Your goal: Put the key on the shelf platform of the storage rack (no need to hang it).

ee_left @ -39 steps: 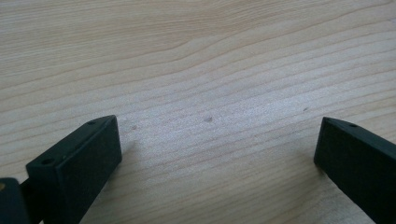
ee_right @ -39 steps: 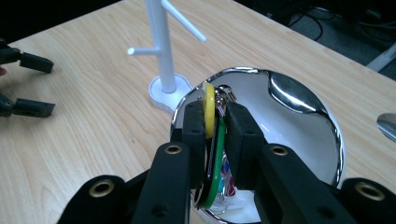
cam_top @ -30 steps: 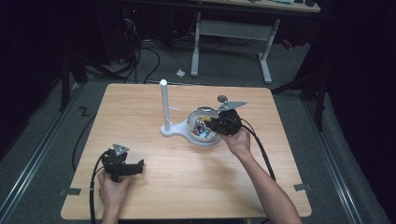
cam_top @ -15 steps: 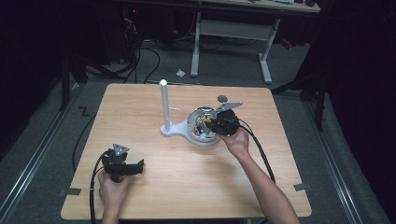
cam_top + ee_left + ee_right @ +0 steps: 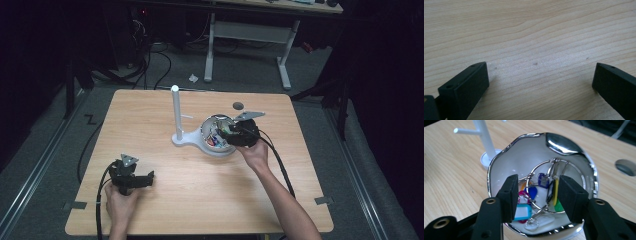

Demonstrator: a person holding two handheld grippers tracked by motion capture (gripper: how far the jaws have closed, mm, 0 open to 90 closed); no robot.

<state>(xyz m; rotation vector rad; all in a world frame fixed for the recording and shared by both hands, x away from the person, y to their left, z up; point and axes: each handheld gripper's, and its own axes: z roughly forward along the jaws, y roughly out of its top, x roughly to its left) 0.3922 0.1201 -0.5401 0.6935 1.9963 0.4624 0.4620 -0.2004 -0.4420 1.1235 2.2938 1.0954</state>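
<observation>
- Right now the right gripper [image 5: 535, 195] hangs over the shiny bowl [image 5: 499, 161]; its jaws have just been opening and stand about half apart, gripping nothing.
- Below and between them lies the bunch of key tags [image 5: 534, 192] on wire rings, resting on the bowl's floor.
- Just beside the bowl stands a white peg stand [image 5: 176, 112].
- Well apart, the left gripper [image 5: 131, 176] rests near the table [image 5: 150, 115] edge, jaws wide and empty.

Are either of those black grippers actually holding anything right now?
No. The right gripper hangs open over the bowl of key tags; its jaws have just been opening, gripping nothing. The left gripper is open over bare table.
</observation>
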